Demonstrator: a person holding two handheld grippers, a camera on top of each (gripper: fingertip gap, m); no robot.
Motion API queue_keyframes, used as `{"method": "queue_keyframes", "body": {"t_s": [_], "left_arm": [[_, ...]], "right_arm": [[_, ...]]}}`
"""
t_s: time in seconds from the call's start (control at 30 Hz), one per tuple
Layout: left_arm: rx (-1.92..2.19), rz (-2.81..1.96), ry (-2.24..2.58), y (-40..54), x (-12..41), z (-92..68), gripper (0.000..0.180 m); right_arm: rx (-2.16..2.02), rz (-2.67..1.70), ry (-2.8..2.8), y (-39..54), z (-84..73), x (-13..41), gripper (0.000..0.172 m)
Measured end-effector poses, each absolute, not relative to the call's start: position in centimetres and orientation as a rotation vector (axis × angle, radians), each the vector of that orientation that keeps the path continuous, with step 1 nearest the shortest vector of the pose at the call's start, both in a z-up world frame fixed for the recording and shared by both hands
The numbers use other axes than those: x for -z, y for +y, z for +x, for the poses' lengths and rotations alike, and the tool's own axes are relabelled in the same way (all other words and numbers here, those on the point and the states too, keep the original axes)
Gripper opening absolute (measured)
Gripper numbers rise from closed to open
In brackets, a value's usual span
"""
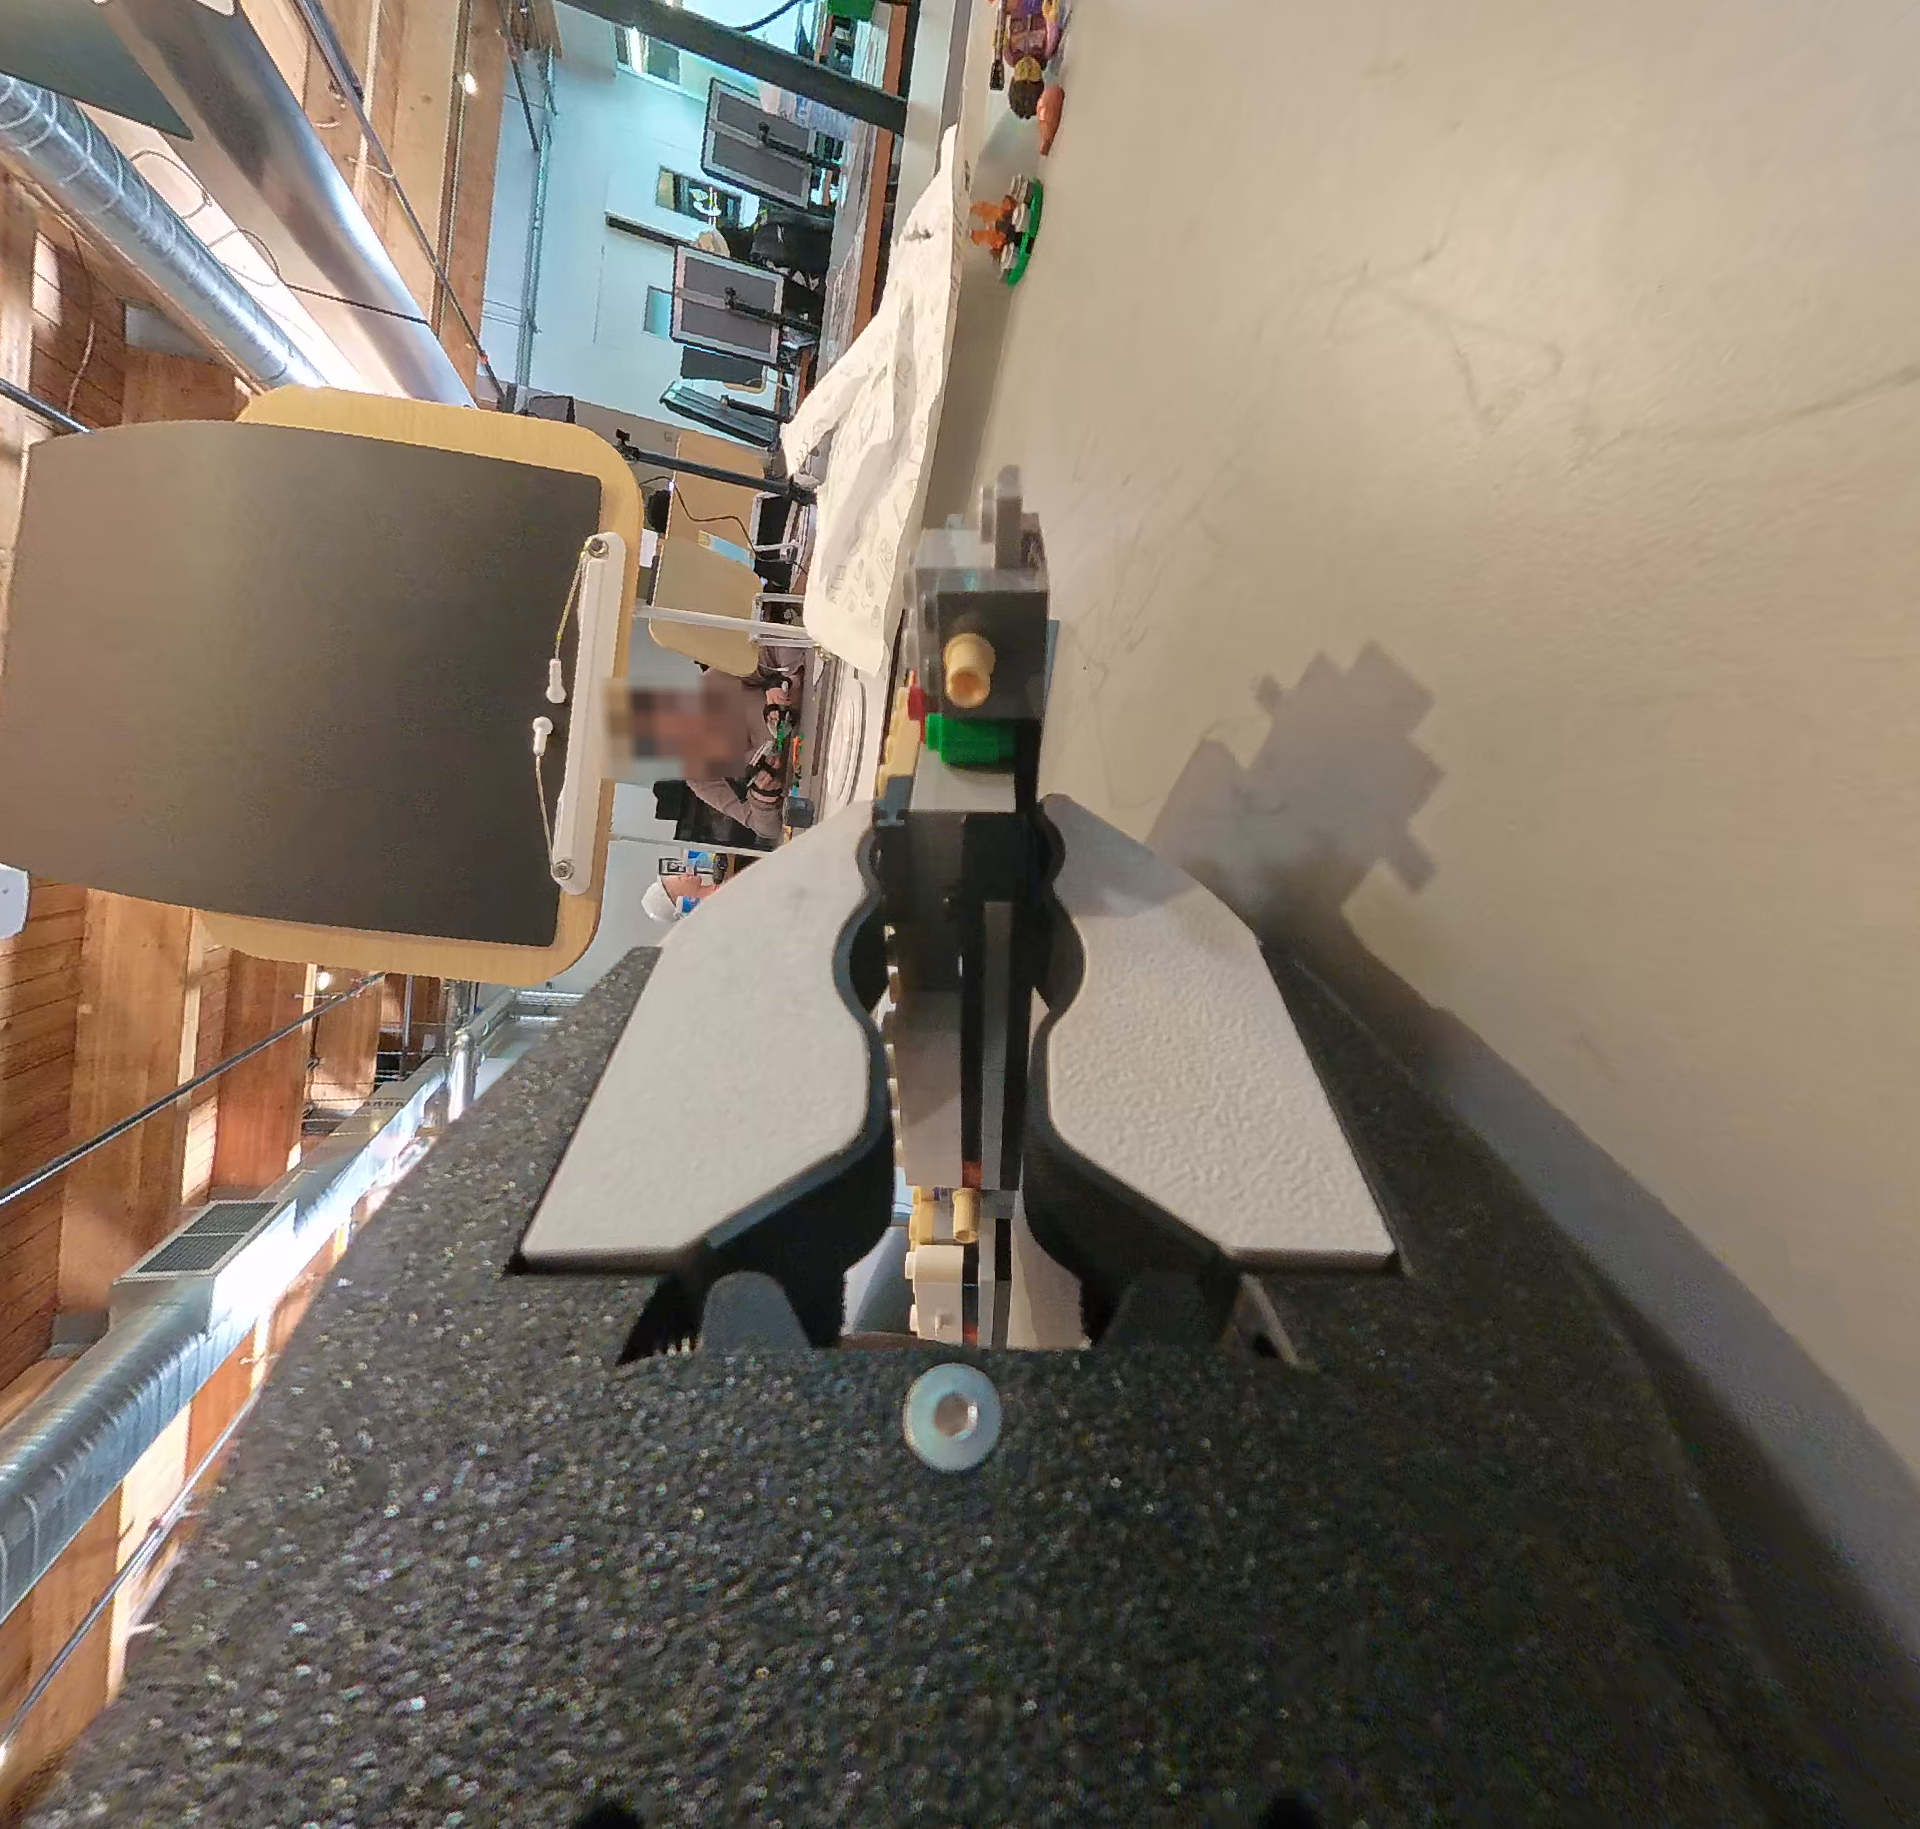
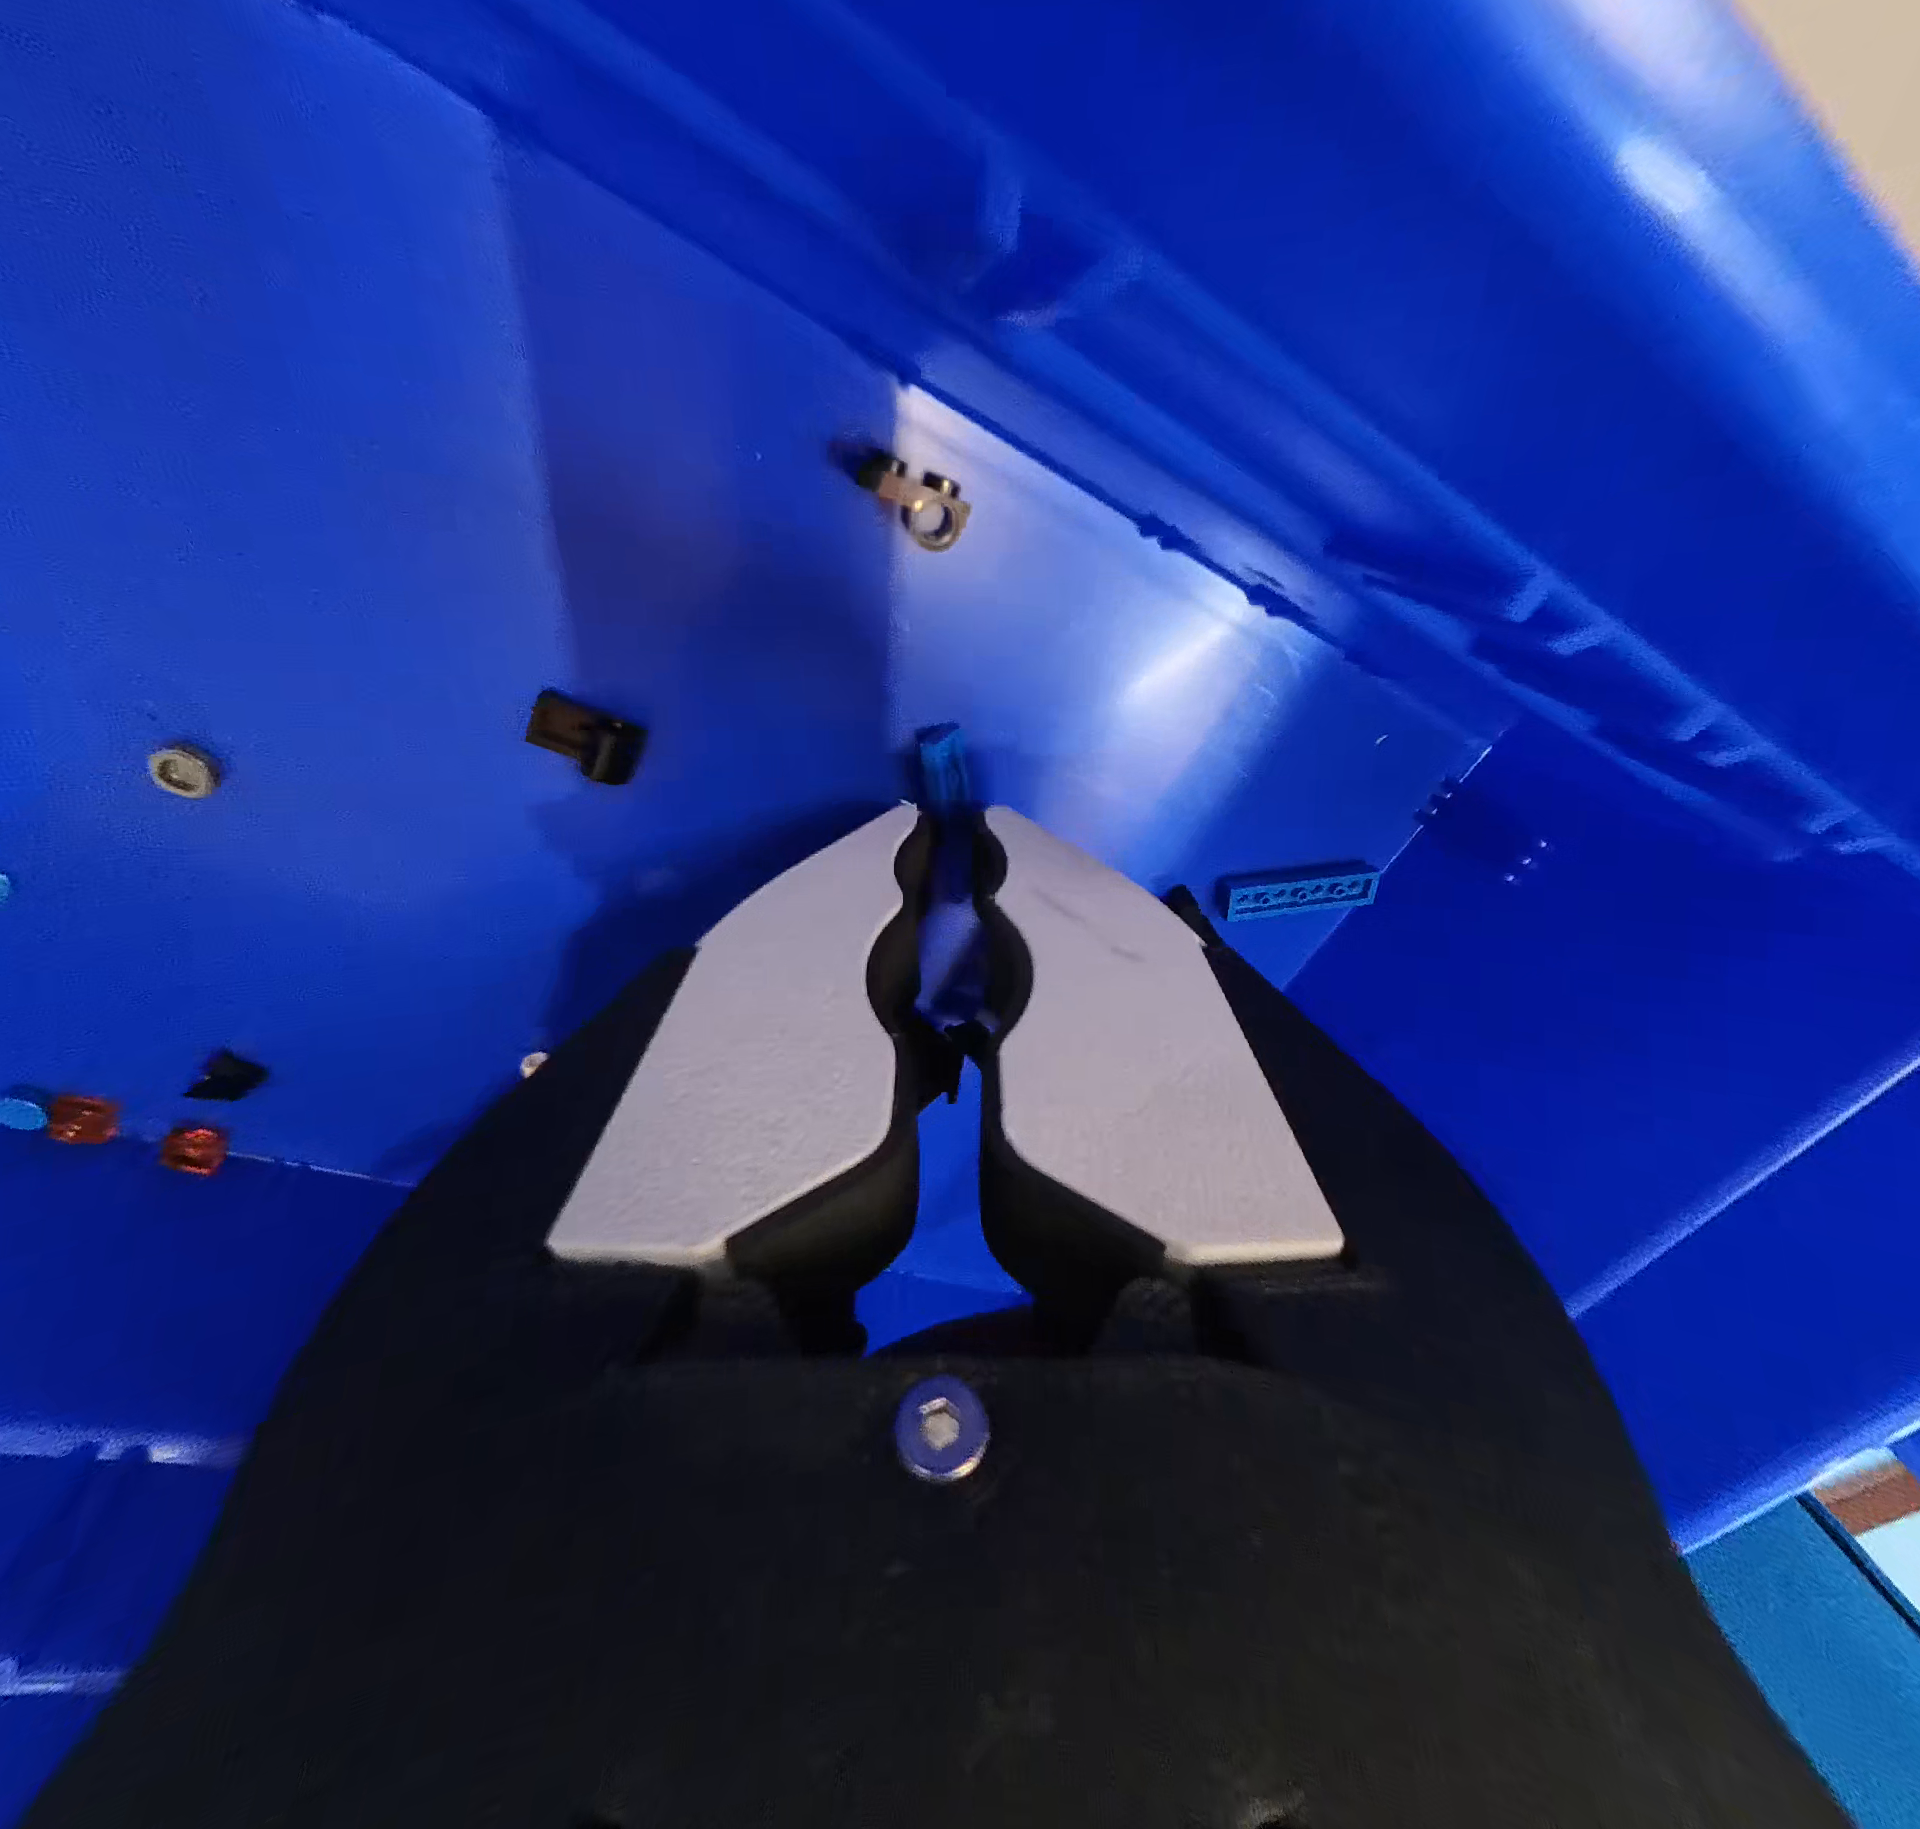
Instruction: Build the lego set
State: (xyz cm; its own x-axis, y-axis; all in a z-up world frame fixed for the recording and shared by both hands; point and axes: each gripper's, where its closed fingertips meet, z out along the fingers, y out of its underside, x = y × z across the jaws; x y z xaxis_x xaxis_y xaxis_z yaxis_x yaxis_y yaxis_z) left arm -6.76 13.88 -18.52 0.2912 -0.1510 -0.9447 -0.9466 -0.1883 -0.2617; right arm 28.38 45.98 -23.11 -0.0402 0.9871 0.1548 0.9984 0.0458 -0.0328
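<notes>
Left wrist view: the left gripper (image 1: 961, 834) is clamped on a brick-built model (image 1: 966, 948) of grey, black and tan pieces, both pads pressing its sides. The model runs forward past the fingertips, ending in a dark block with a tan peg (image 1: 968, 665) and a green brick (image 1: 971, 740) just ahead of the jaws. One edge of the model rests against or close to the pale table (image 1: 1455, 429); which, I cannot tell. Holding it well seems to mean keeping the squeeze even and the model level, so no layers shear apart. Far ahead lie small figures (image 1: 1023, 23) and a white printed sheet (image 1: 883, 449).

Right wrist view: the right gripper (image 2: 945, 823) is closed on a thin blue piece (image 2: 940, 771), which pokes out just beyond the tips. A slim part like this could twist, so a straight, steady pull looks wise. The jaws sit inside a blue bin (image 2: 1351, 221). In it, a blue beam with holes (image 2: 1299, 891) lies right of the jaws, a black piece (image 2: 587, 735) left, a grey connector (image 2: 920, 501) ahead, and two red translucent pieces (image 2: 135, 1135) far left.
</notes>
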Motion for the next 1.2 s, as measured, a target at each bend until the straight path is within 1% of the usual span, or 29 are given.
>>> {"method": "queue_keyframes", "body": {"t_s": [0.13, 0.27, 0.37, 0.47, 0.6, 0.77, 0.87, 0.97, 1.07, 1.2], "left_arm": [[-1.012, -1.589, 1.024, 13.8, 18.3, -6.9, 0.024], [-1.010, -1.596, 1.017, 13.1, 17.8, -7.0, 0.024], [-1.009, -1.601, 1.015, 13.0, 17.8, -7.1, 0.024], [-1.012, -1.602, 1.020, 12.7, 18.0, -7.3, 0.024], [-1.026, -1.598, 1.018, 12.2, 18.0, -7.6, 0.024], [-1.034, -1.610, 1.003, 12.0, 18.0, -8.5, 0.024], [-1.034, -1.612, 1.004, 12.0, 18.0, -8.6, 0.024], [-1.028, -1.614, 1.007, 12.0, 18.1, -8.5, 0.024], [-1.021, -1.615, 1.014, 11.9, 18.1, -8.5, 0.024], [-1.015, -1.617, 1.018, 12.0, 18.2, -8.5, 0.024]], "right_arm": [[0.106, -2.048, -2.174, 44.3, 27.8, 22.5, 0.005], [0.060, -1.890, -2.150, 40.7, 24.9, 18.1, 0.004], [-0.044, -1.673, -2.180, 35.2, 20.7, 13.9, 0.005], [-0.198, -1.444, -2.254, 27.8, 15.6, 12.2, 0.004], [-0.496, -1.237, -2.356, 18.2, 9.1, 14.7, 0.004], [-0.897, -1.262, -2.499, 10.8, 4.4, 19.5, 0.004], [-0.923, -1.274, -2.607, 9.9, 3.5, 21.9, 0.004], [-0.920, -1.287, -2.622, 10.5, 2.7, 23.0, 0.005], [-0.945, -1.323, -2.533, 11.9, 1.4, 23.1, 0.012], [-0.980, -1.285, -2.452, 13.1, 1.1, 22.8, 0.012]]}}
